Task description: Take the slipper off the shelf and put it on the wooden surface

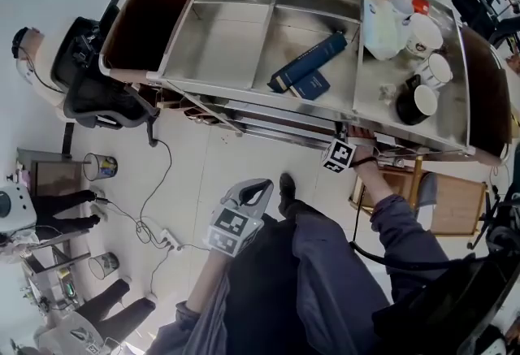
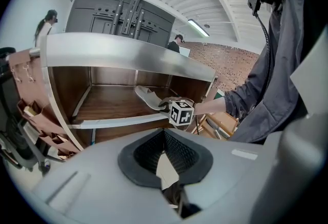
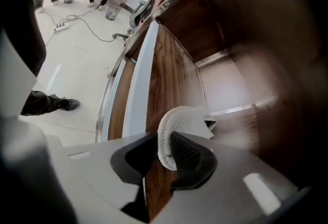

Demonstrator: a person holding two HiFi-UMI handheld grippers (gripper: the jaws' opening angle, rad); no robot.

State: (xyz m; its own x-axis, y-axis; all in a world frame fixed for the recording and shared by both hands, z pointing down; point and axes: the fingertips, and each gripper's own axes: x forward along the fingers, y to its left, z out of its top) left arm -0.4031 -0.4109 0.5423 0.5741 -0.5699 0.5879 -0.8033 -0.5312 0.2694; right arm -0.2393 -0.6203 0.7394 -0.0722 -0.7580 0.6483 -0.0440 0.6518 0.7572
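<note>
From over the person's shoulder the slipper is hidden: the steel top (image 1: 236, 36) of the cart covers the shelf below. Of the right gripper (image 3: 171, 141) only its marker cube (image 1: 338, 154) and the forearm show there, at 4 o'clock from the top's middle. The jaw tips are out of sight under the edge.

The right gripper view settles it. The jaws have closed on the one slipper (image 3: 182, 120), pinching its ribbed sole edgewise between the two black pads. The far half of the slipper is blurred against the brown wall. In the left gripper view the slipper (image 2: 148, 99) lies on the wooden shelf (image 2: 113, 102), at 10 o'clock from the cube, with its near end behind the cube.

The left gripper (image 2: 164, 138) hangs low at 6 o'clock in the head view, over the person's lap. Its tips are together and nothing is between them.

On the steel top I count two blue books (image 1: 309, 61) near the middle. At 2 o'clock there are three mugs (image 1: 422, 35) and a white jug (image 1: 380, 24), with smaller bits behind them too crowded to tell. Two bins (image 1: 99, 166) stand on the floor at 8 o'clock. Two people stand far off in the left gripper view, both cut off by the cart.
</note>
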